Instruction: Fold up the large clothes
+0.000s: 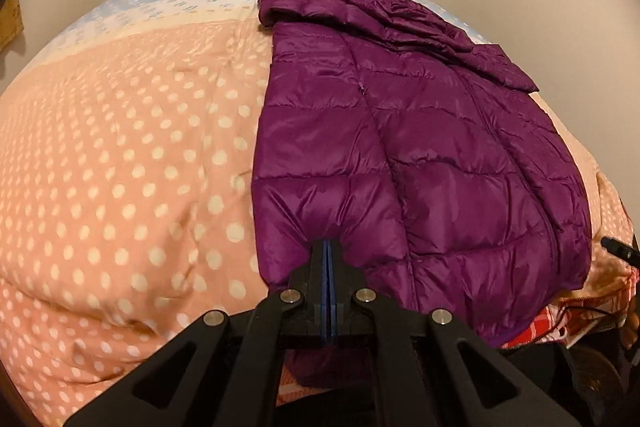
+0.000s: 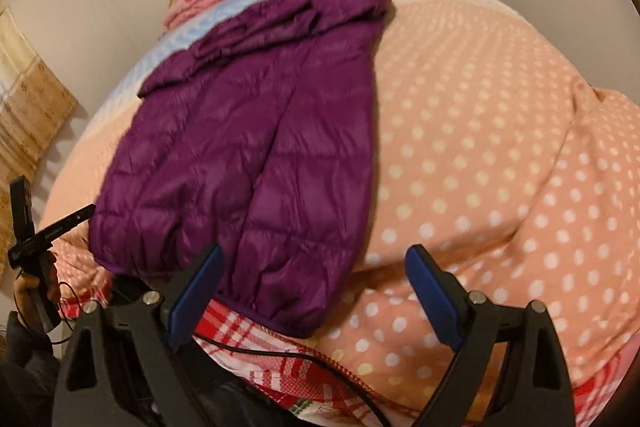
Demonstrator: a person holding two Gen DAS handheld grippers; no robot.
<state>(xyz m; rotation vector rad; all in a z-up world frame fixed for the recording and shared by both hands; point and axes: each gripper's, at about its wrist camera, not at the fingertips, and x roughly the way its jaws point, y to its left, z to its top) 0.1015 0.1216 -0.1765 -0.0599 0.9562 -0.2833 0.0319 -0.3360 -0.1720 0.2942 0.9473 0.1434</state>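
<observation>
Across the left wrist view, a glossy purple quilted jacket (image 1: 420, 147) lies folded lengthwise on the peach polka-dot quilt (image 1: 120, 155), its hem pinched in the clenched left gripper (image 1: 329, 247). From the right wrist view, the right gripper (image 2: 314, 267) hangs released over the hem; motion blur softens the stitching.

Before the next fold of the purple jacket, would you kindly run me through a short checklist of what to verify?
1. Left gripper shut on the purple jacket hem: ok.
2. Right gripper gripping the hem: not ok, open.
3. Jacket lying flat on the dotted quilt: ok.
4. Sleeve folded across the top: ok.
5. Black cable clear of the jacket: cannot tell.
</observation>
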